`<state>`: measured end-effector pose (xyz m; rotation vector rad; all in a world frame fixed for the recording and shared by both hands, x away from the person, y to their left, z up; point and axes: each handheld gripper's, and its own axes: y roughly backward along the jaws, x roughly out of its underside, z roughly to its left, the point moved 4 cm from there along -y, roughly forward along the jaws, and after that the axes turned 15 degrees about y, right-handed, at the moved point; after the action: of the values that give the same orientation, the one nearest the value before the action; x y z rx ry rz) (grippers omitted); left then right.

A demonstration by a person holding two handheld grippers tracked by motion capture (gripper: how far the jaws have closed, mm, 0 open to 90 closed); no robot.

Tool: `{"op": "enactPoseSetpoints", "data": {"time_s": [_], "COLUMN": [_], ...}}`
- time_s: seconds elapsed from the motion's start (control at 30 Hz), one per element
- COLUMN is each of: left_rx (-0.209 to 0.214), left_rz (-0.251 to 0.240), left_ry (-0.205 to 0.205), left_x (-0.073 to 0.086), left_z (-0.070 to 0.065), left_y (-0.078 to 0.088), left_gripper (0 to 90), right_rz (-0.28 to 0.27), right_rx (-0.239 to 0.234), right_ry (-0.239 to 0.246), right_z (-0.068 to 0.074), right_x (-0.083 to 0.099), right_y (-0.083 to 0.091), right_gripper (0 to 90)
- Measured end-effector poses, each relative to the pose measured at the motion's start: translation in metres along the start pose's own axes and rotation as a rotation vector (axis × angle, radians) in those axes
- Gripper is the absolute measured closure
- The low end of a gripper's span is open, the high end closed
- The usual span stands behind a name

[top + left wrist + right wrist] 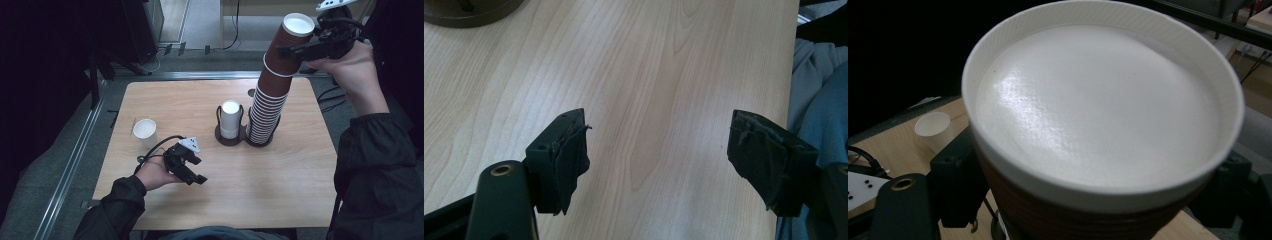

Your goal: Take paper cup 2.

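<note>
Your table [200, 100] is the biggest thing here, pale wood, and everything below is placed against the dark cup holder [244, 137] that stands near its middle.

In the holder's right ring stands the tall stack of brown cups [267, 107], upside down, leaning toward the far right corner. Its top part is lifted off at a tilt: you hold those few brown cups [287, 47] above and to the right of the holder, with a gap of white rim showing where they part from the stack. Your right gripper [300, 50] is clamped on them from the side; in the right gripper view the white bottom of the top cup [1098, 100] sits between the two black jaws, pressed on both sides.

In the holder's left ring stands a short stack of white cups [230, 119], also upside down.

Left of the holder, near the table's left edge, a single white cup [145, 131] stands upright.

Your left gripper [192, 175] rests low over the table, nearer you and left of the holder, jaws apart with bare wood between them.
</note>
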<state>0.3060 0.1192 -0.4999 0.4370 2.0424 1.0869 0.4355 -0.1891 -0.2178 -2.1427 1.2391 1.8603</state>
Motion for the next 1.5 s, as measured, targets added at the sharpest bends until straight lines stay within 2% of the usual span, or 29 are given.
{"op": "enactPoseSetpoints", "data": {"time_s": [0.17,0.3,0.47,0.7,0.93,1.07,1.17,1.3,1.37,1.4,1.5], "left_rx": [-0.003,-0.005,-0.003,0.028,0.031,0.035,0.046,0.053,0.102,0.123,0.128], "left_rz": [-0.007,-0.009,-0.015,-0.061,-0.075,-0.085,-0.088,-0.095,-0.088,-0.088,-0.106], "left_ry": [0.003,0.003,0.011,0.018,0.023,0.025,0.033,0.043,0.075,0.077,0.061], "left_x": [0.0,-0.001,-0.001,-0.007,-0.007,-0.008,-0.008,-0.009,-0.011,-0.011,-0.014], "left_z": [0.001,0.002,0.003,0.002,0.003,0.003,0.002,0.002,0.0,-0.001,-0.004], "left_y": [0.001,0.002,0.004,0.01,0.013,0.015,0.016,0.017,0.018,0.019,0.02], "left_gripper": [24.1,24.1,24.1,24.0,24.0,24.0,24.0,24.1,24.1,24.1,23.9], "right_rz": [-0.024,-0.059,-0.058,-0.069,-0.064,-0.07,-0.07,-0.049,-0.039,-0.037,-0.035], "right_rx": [0.009,-0.006,-0.036,-0.074,-0.091,-0.124,-0.169,-0.191,-0.202,-0.205,-0.225], "right_ry": [0.013,0.011,0.033,0.054,0.098,0.107,0.105,0.121,0.134,0.137,0.135], "right_z": [0.0,0.005,0.019,0.046,0.066,0.08,0.09,0.1,0.107,0.109,0.119], "right_x": [-0.009,-0.018,-0.024,-0.026,-0.025,-0.019,-0.009,0.0,0.005,0.007,0.017], "right_y": [0.011,0.021,0.029,0.035,0.042,0.045,0.043,0.039,0.036,0.034,0.027], "right_gripper": [18.4,18.4,18.4,18.3,18.3,18.3,18.2,18.2,18.2,18.3,18.2]}}
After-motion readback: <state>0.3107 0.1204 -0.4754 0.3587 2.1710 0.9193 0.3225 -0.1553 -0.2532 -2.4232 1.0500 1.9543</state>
